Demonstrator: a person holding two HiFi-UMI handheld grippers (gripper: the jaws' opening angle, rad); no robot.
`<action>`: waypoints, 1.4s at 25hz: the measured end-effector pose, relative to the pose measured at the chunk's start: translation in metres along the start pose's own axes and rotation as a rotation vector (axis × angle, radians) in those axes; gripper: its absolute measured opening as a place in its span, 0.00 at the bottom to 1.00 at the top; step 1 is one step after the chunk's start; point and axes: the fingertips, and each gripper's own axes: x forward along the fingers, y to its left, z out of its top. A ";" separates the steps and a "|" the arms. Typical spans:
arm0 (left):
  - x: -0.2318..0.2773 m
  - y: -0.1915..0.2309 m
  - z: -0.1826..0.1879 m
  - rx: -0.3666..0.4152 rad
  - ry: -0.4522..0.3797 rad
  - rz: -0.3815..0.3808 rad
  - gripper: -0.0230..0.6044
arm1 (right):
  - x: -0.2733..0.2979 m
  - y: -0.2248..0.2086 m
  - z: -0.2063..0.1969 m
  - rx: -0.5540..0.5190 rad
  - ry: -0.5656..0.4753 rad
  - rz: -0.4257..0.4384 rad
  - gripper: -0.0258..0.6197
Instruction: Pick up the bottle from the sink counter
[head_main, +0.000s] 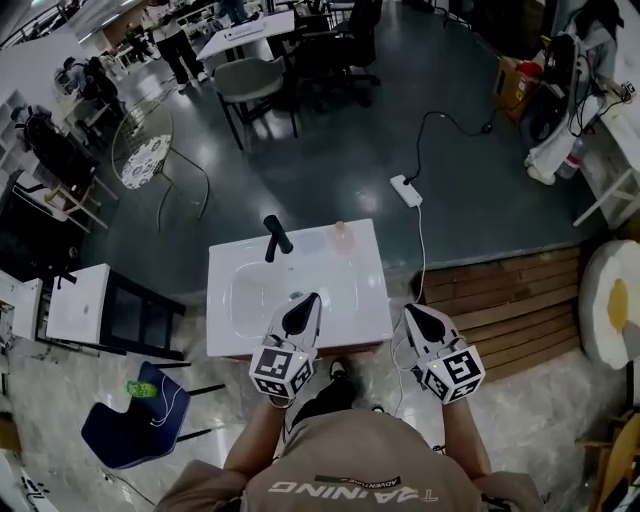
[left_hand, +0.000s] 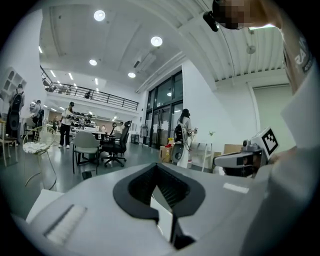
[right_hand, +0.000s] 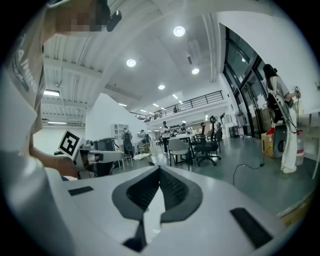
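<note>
In the head view, the left gripper (head_main: 303, 308) is held over the near edge of the sink counter (head_main: 370, 300). The right gripper (head_main: 418, 318) is held just off its right side. The bottle (head_main: 341, 236) is seen ahead of both grippers, at the far edge, beside the tap (head_main: 275, 238).

In the left gripper view, the jaws are pressed together and nothing is held.

In the right gripper view, the jaws are pressed together too, and nothing is held.

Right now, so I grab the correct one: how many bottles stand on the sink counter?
1. A small pale orange bottle stands at the sink counter's back edge, right of the black faucet. The left gripper covers some of the near edge.
</note>
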 end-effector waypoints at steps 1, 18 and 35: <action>0.008 0.005 0.002 0.020 -0.001 -0.012 0.01 | 0.009 -0.004 0.002 -0.003 0.004 -0.008 0.05; 0.153 0.091 -0.067 0.011 0.064 -0.082 0.01 | 0.136 -0.056 0.002 -0.028 0.085 -0.025 0.05; 0.260 0.122 -0.159 -0.001 0.151 0.111 0.33 | 0.212 -0.119 -0.057 -0.063 0.172 0.138 0.05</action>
